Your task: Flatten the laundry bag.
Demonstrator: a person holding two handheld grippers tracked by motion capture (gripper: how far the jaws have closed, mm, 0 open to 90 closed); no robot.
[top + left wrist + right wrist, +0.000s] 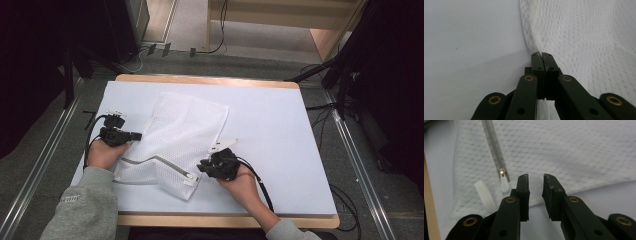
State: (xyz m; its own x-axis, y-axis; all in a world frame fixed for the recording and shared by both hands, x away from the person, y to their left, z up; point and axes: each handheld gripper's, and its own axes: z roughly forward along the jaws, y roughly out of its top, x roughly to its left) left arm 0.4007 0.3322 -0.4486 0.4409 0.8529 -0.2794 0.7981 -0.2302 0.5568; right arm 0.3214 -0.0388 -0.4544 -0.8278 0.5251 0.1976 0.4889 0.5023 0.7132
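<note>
Bag (170,142), white mesh, lies on the table (280,130); the left gripper (541,55) has its fingers clenched on the edge, the right gripper (535,180) is released near the zipper (495,155). Pulling could tear mesh.

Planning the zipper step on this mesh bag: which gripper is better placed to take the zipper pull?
The right gripper. It is open with the zipper pull just beside its jaws, while the left gripper is shut on the mesh laundry bag edge.
</note>
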